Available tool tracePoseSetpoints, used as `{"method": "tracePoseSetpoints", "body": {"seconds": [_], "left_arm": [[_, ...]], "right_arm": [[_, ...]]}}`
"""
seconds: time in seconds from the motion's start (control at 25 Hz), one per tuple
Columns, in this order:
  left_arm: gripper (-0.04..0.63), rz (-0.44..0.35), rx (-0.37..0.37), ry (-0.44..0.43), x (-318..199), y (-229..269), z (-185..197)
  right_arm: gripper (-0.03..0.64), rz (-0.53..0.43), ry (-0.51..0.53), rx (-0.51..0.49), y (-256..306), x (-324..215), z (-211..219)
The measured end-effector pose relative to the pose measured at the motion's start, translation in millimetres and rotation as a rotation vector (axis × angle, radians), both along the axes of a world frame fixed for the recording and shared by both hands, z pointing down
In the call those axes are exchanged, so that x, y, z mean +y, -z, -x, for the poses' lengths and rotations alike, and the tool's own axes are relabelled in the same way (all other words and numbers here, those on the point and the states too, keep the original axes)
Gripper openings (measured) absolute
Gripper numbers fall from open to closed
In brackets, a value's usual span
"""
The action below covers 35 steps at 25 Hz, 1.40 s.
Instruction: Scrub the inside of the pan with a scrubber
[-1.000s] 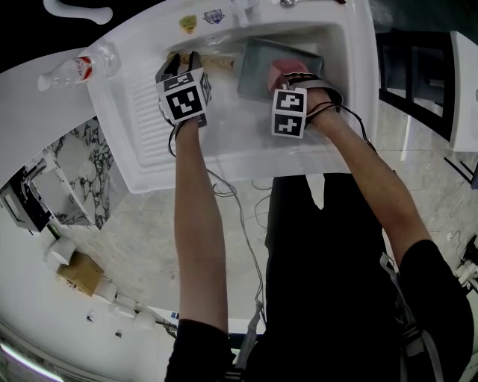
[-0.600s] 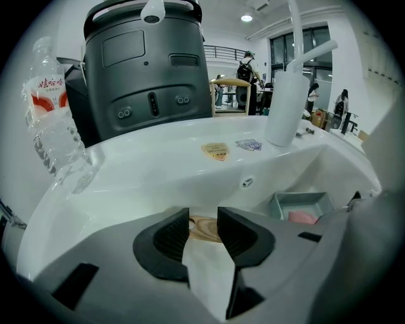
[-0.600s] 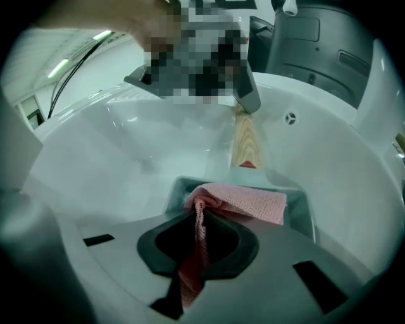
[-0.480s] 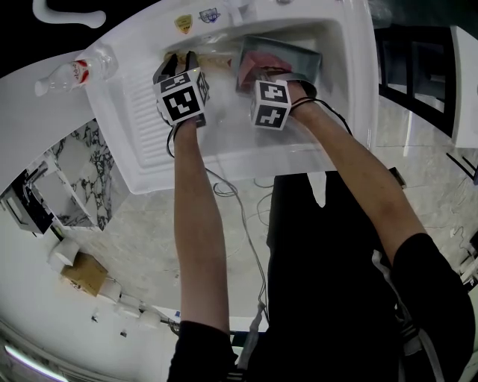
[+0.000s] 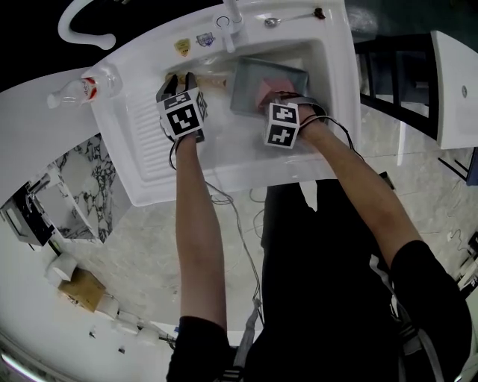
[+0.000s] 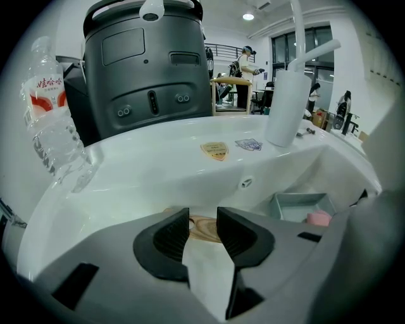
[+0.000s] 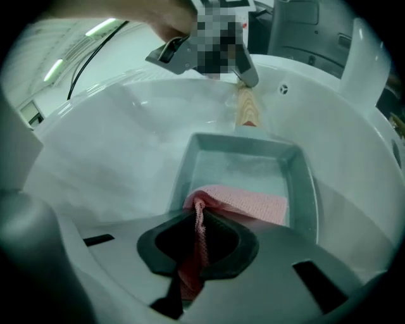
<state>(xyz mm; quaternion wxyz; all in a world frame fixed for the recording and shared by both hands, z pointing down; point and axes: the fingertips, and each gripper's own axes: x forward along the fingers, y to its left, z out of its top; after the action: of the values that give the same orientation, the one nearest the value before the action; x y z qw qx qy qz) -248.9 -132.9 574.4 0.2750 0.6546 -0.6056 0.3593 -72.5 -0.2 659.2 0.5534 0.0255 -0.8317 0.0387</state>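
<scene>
A grey square pan (image 5: 246, 89) (image 7: 304, 183) lies in the white sink, with its wooden handle (image 5: 214, 79) (image 7: 248, 111) pointing left. My right gripper (image 5: 275, 103) (image 7: 199, 221) is shut on a pink mesh scrubber (image 5: 270, 89) (image 7: 253, 202). The scrubber lies on the pan's floor at its near edge. My left gripper (image 5: 181, 80) (image 6: 203, 221) stands at the handle's free end with its jaws apart. Wood (image 6: 206, 230) shows just past its tips, and only white sink shows between the pads.
A water bottle (image 5: 82, 82) (image 6: 50, 126) lies on the counter left of the ribbed drainboard (image 5: 146, 127). The white tap (image 5: 231, 19) (image 6: 285, 107) rises behind the sink, with a spoon (image 5: 291, 19) beside it. A black appliance (image 6: 149, 69) stands further back.
My right gripper swept the scrubber left across the pan, then back to the right. The left gripper stayed at the handle's end.
</scene>
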Motion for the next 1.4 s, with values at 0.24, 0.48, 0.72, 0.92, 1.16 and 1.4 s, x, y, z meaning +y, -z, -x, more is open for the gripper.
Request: {"method": "tracePoseSetpoints", "body": {"seconds": [0.24, 0.48, 0.72, 0.92, 1.16, 1.4], "left_arm": [[0.150, 0.001, 0.004, -0.007, -0.1, -0.1, -1.2], [0.150, 0.017, 0.014, -0.013, 0.9, 0.0, -3.2], [0.150, 0.000, 0.025, -0.030, 2.0, -3.7, -3.2], [0.149, -0.059, 0.051, -0.009, 6.5, -2.2, -0.4], [0.139, -0.078, 0.078, -0.038, 21.5, 16.3, -15.7], [0.082, -0.122, 0.146, -0.056, 68.9, 46.9, -61.2]], "right_arm": [[0.041, 0.034, 0.082, 0.158, -6.4, 10.2, -28.4], [0.041, 0.081, 0.154, 0.349, -9.5, 17.7, -57.3], [0.041, -0.054, 0.075, 0.306, 24.9, 1.6, -61.7], [0.043, -0.148, -0.032, 0.200, 81.1, -11.2, -58.5], [0.044, -0.218, -0.071, 0.108, 133.5, -11.6, -56.8], [0.044, -0.276, -0.096, 0.024, 171.3, -8.3, -58.3]]}}
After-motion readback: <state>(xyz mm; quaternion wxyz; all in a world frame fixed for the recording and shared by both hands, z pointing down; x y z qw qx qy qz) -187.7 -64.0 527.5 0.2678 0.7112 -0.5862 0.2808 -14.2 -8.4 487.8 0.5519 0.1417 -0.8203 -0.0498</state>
